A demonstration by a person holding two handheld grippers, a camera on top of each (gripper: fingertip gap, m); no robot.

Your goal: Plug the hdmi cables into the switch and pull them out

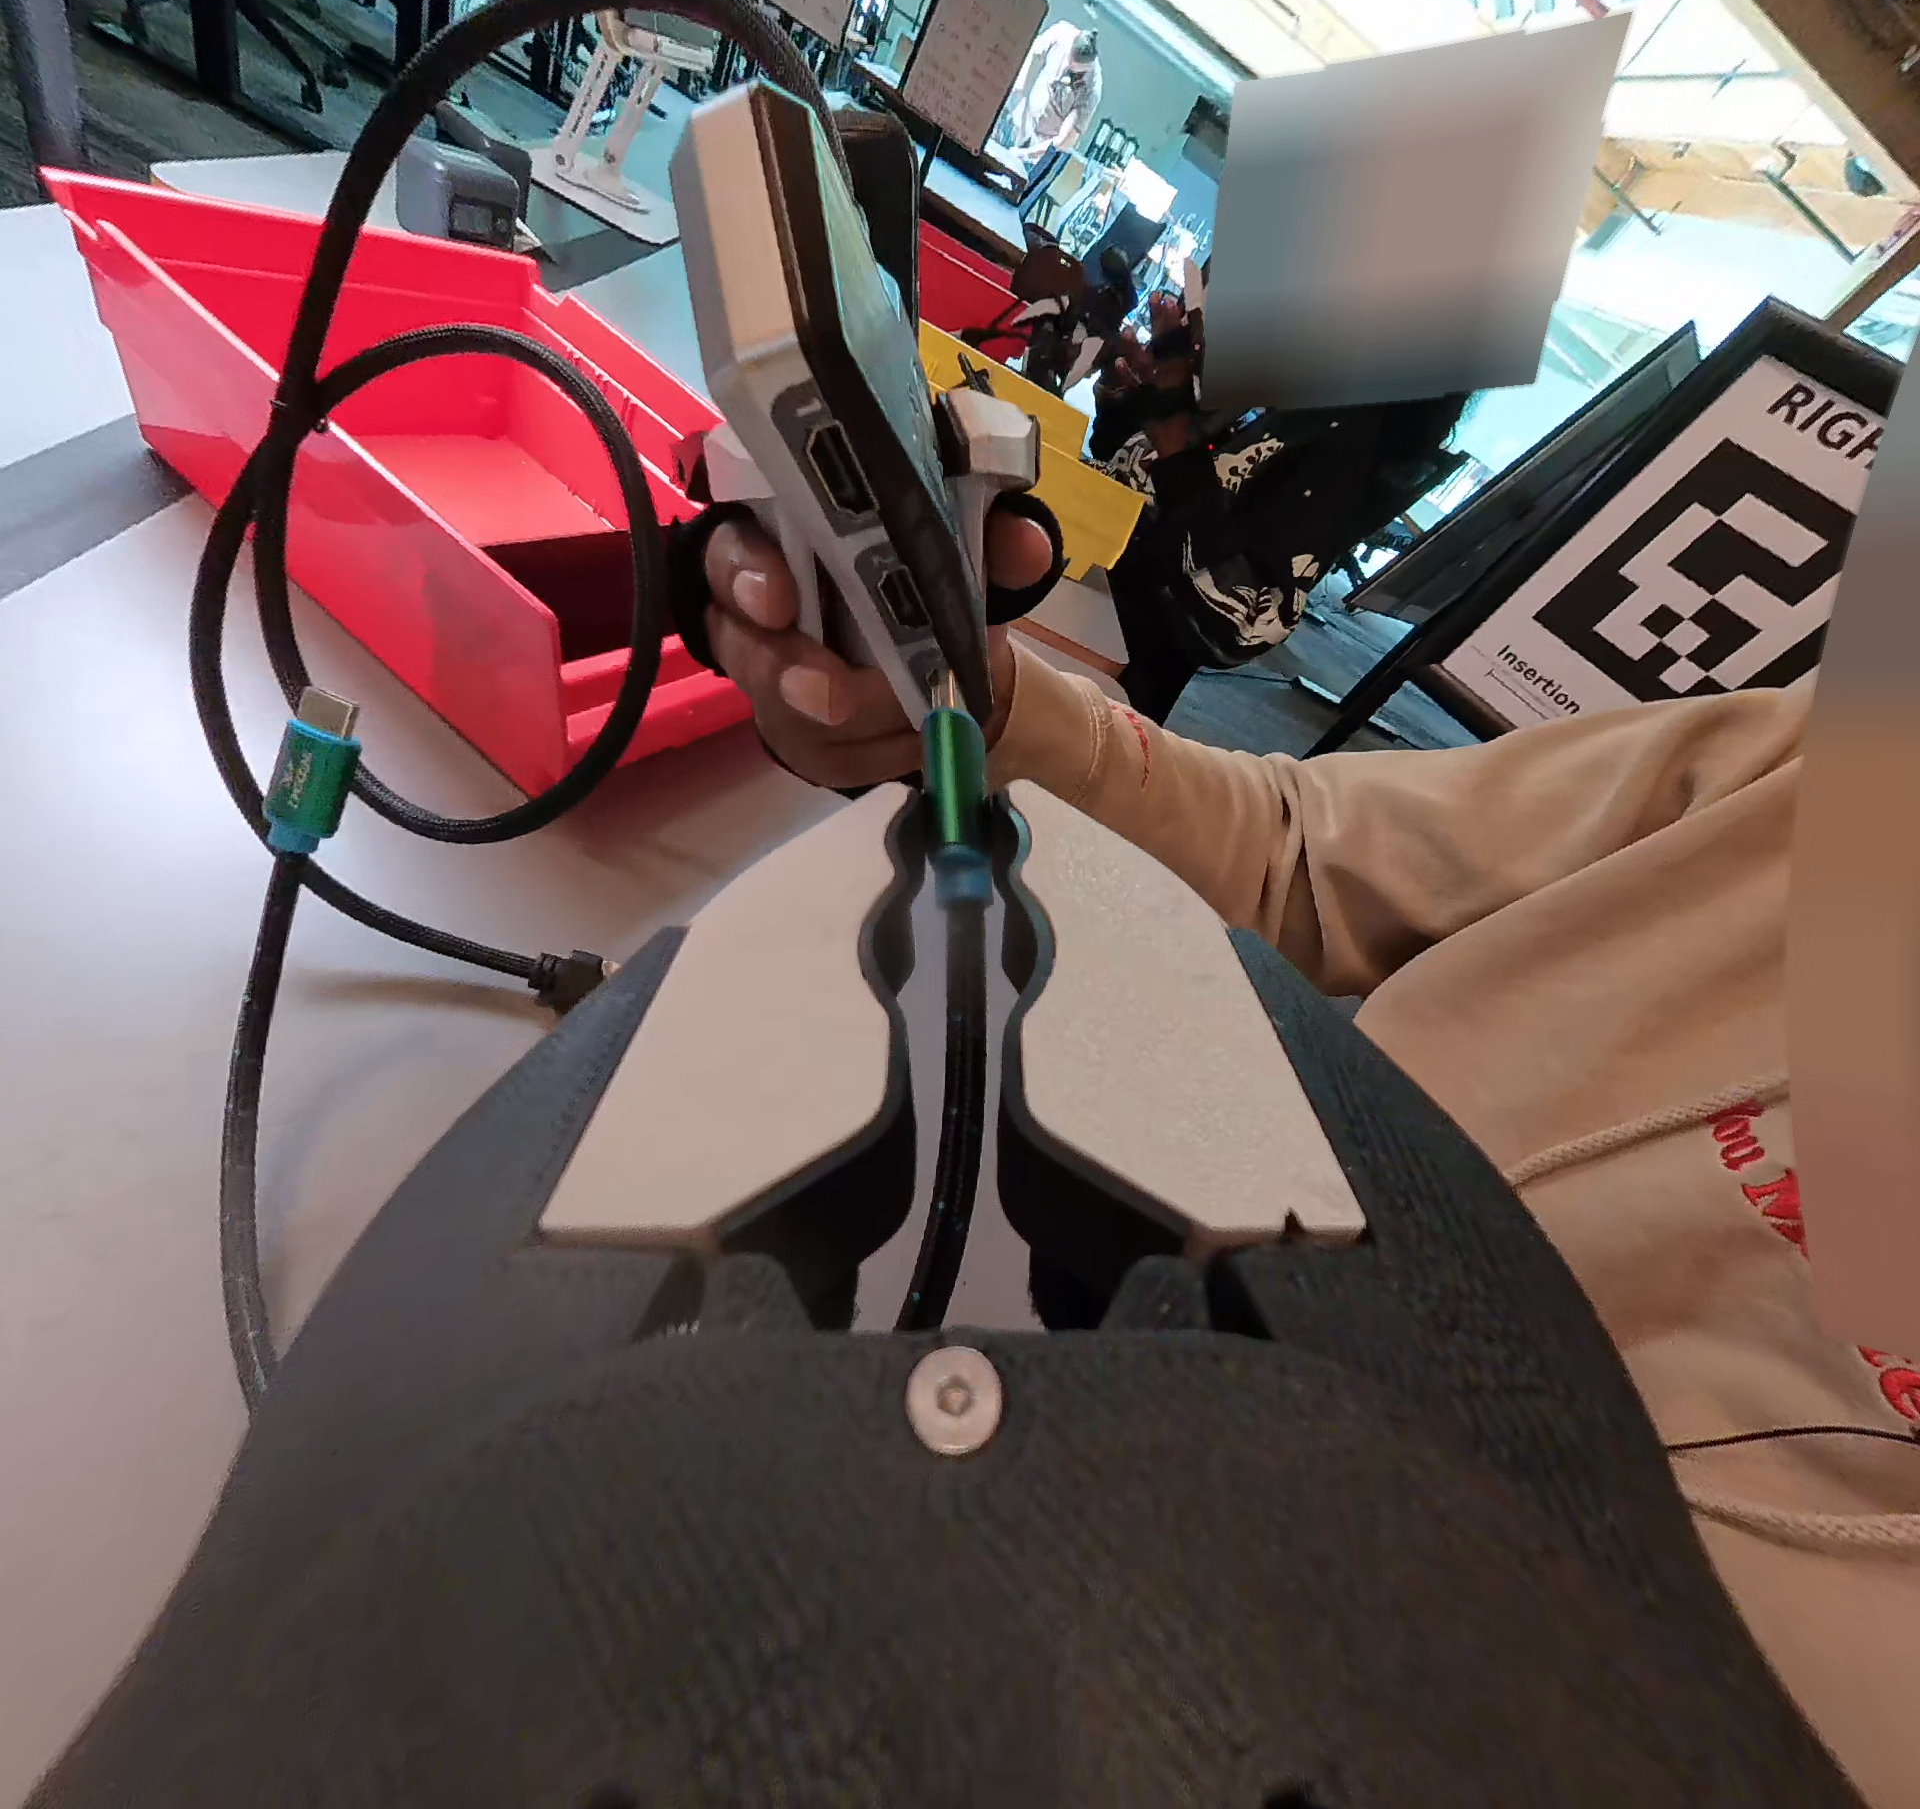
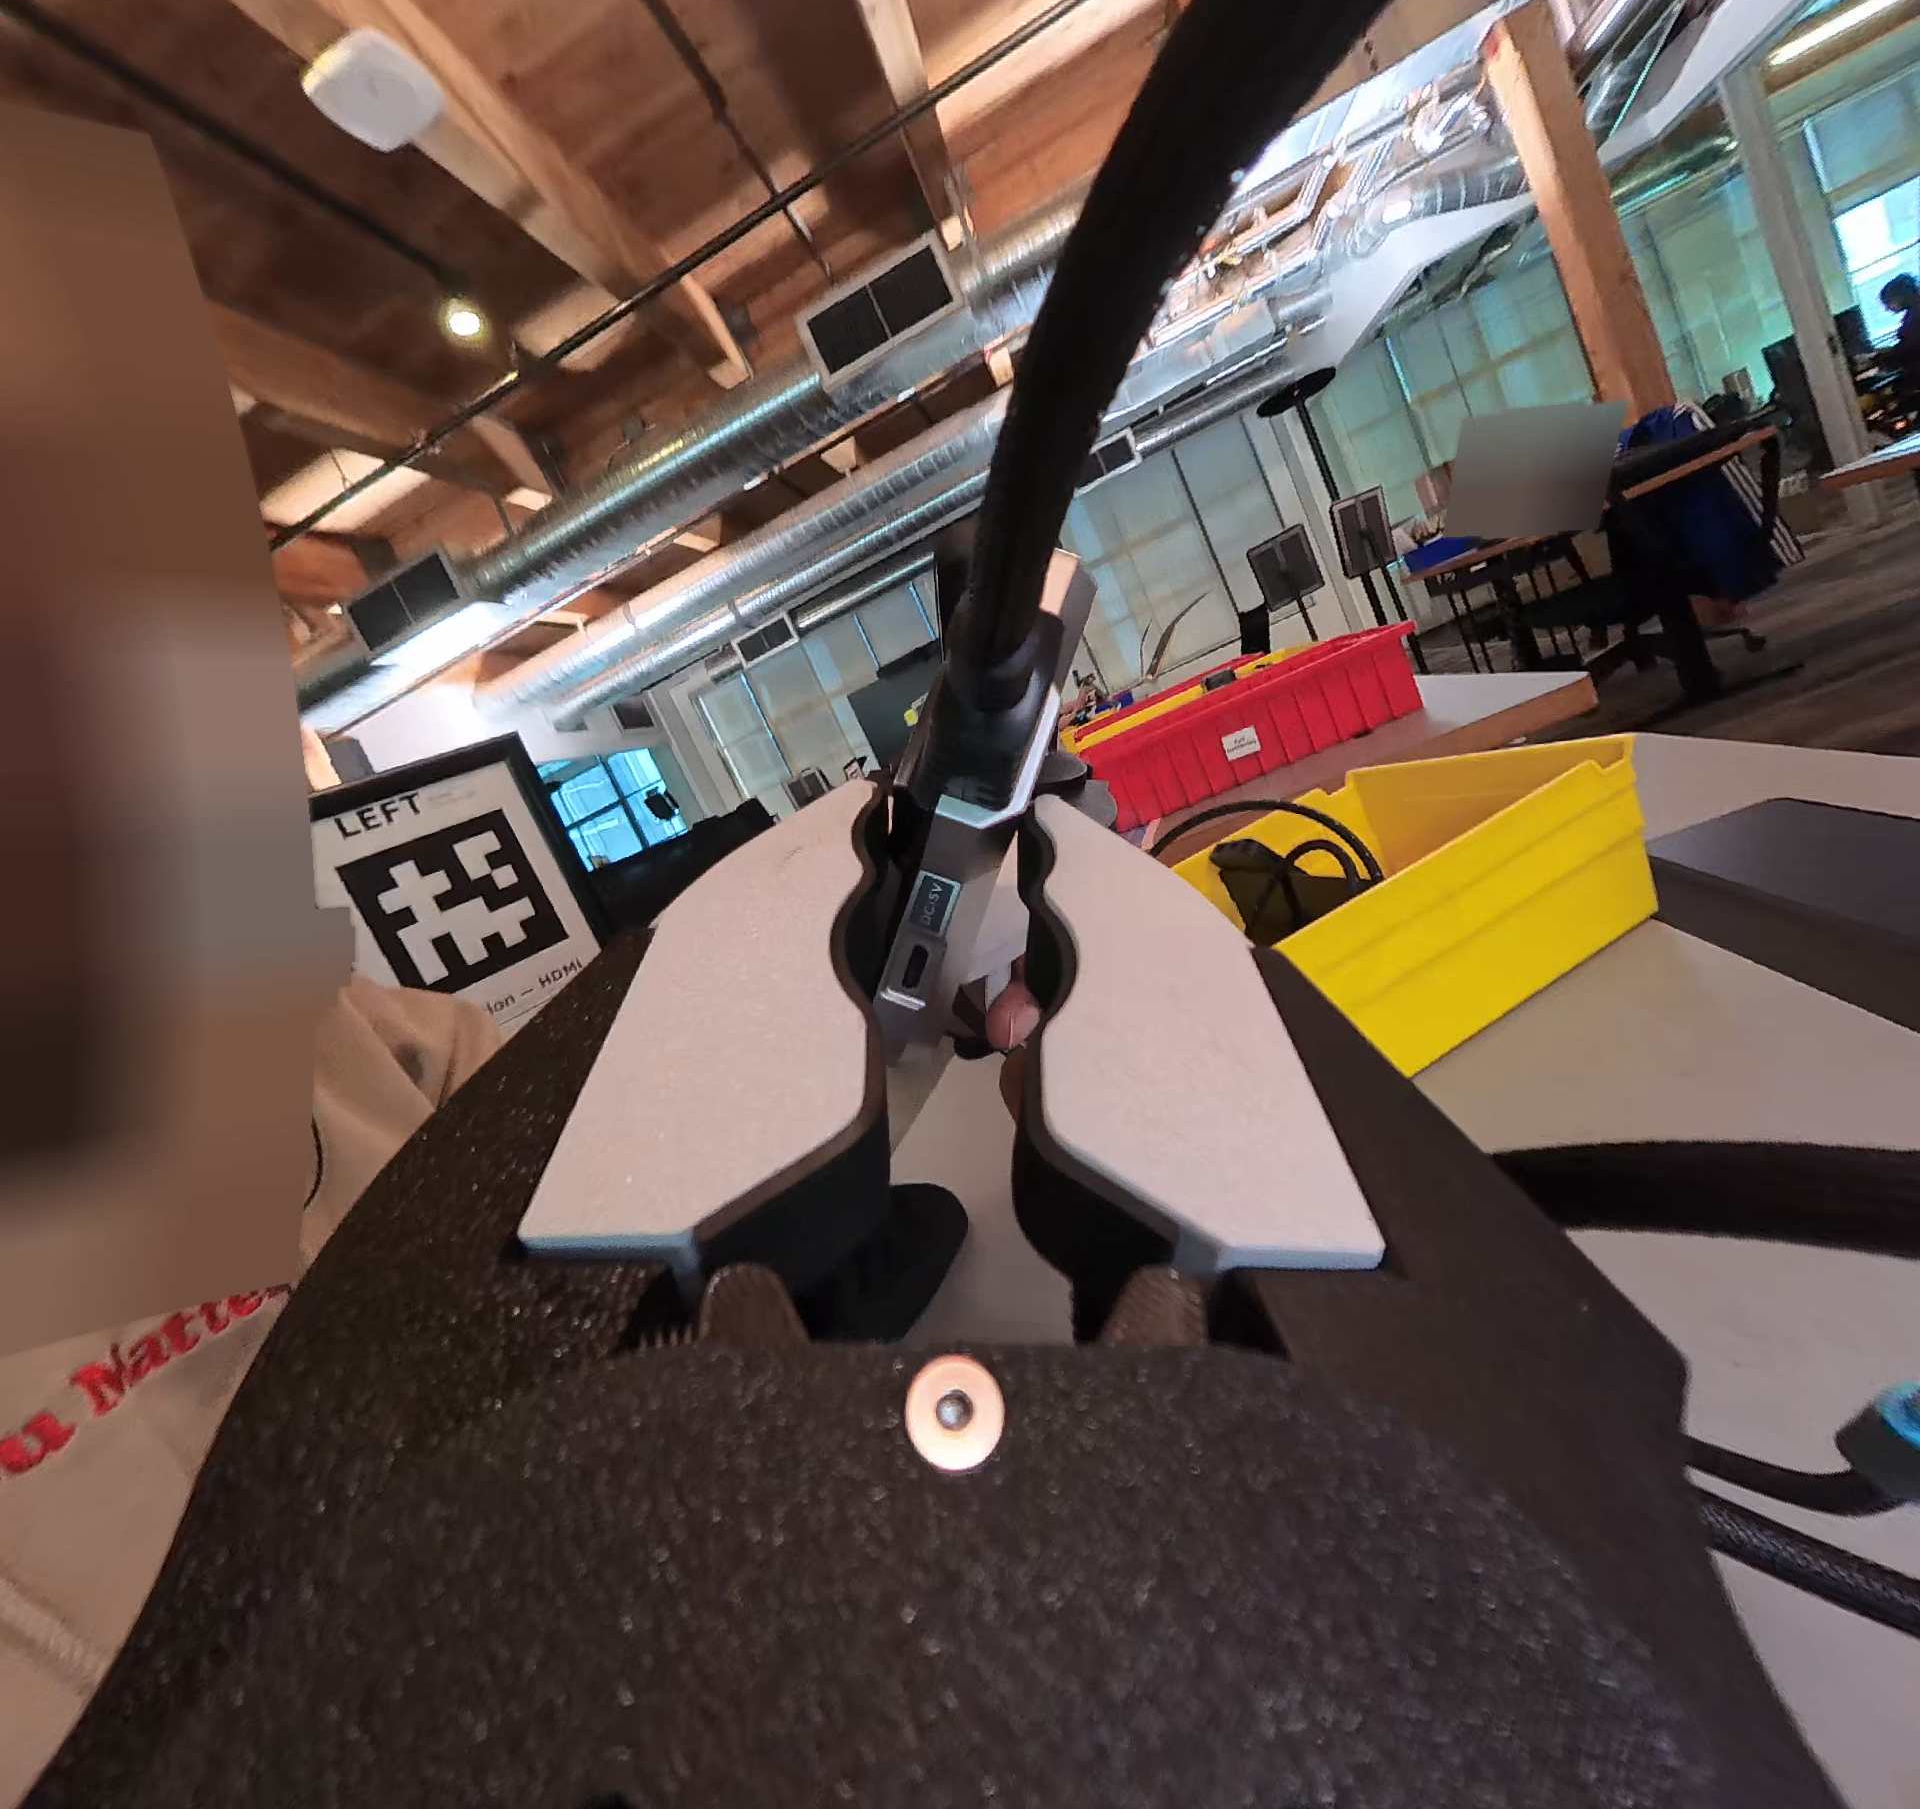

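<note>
The table (image 1: 125,928) fills the left wrist view from nine to seven o'clock, pale grey and bare where the cables do not cross it. On it, at ten o'clock, sits a red bin (image 1: 343,429); a yellow bin (image 2: 1455,886) lies at three o'clock in the right wrist view.

The switch (image 1: 800,305), a grey box with a black face, is held up off the table at twelve o'clock, tilted, with two open ports along its near edge. The right gripper (image 1: 862,471) pinches it across its width, its jaws pressed against both flat faces; in its own view that gripper (image 2: 951,824) has the switch's end (image 2: 925,918) wedged between the pale pads (image 2: 717,1011).

A black braided cable (image 1: 312,305) loops from the switch's top round to nine o'clock. A loose green plug (image 1: 312,772) hangs at eight o'clock.

The left gripper (image 1: 954,814) clamps a second green plug (image 1: 951,772), jaws pinching it just below the switch's lowest port, the metal tip at the port's mouth; how deep it sits I cannot tell.
</note>
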